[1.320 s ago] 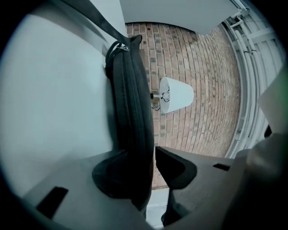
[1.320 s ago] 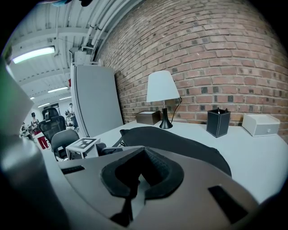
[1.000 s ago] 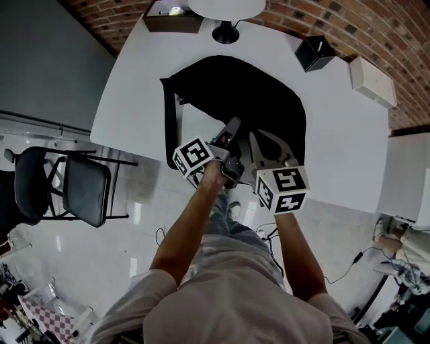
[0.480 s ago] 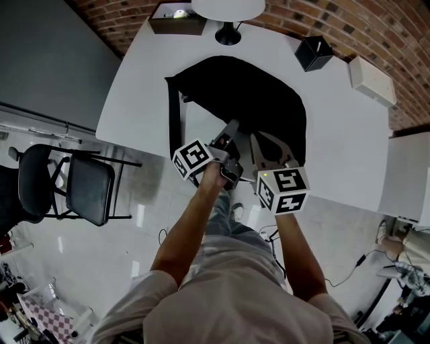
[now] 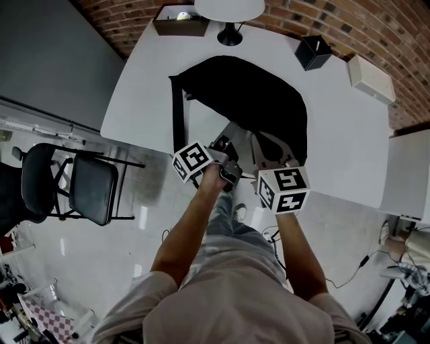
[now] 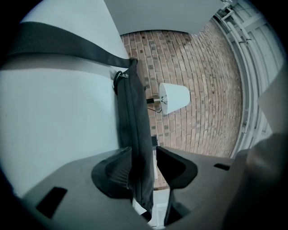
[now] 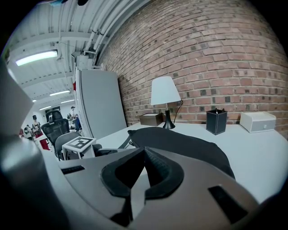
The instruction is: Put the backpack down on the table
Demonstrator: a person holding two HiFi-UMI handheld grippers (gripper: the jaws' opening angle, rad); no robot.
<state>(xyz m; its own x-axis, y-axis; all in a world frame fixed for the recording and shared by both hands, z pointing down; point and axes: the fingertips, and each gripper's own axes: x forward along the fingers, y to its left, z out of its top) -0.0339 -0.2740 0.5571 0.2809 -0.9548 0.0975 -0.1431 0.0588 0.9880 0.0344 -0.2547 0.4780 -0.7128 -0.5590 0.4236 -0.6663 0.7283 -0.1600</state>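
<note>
The black backpack (image 5: 248, 94) lies flat on the white table (image 5: 148, 87), with one shoulder strap (image 5: 178, 121) stretched along its left side. My left gripper (image 5: 228, 138) is at the bag's near edge. In the left gripper view a fold of the bag's black fabric (image 6: 137, 134) hangs between the jaws of the left gripper (image 6: 144, 166). It rests against one pad with a gap to the other, so the jaws are open. My right gripper (image 5: 264, 142) sits just to the right at the same edge. Its pads meet in the right gripper view (image 7: 143, 155), with the backpack (image 7: 180, 139) beyond them.
At the table's far side stand a white-shaded lamp (image 5: 230, 13), a brown box (image 5: 180, 20), a black pen holder (image 5: 313, 52) and a white box (image 5: 371, 80). Behind them is a brick wall. A black chair (image 5: 74, 188) stands on the floor to the left.
Both grippers have drawn back slightly toward the table's near edge. The backpack lies where it was.
</note>
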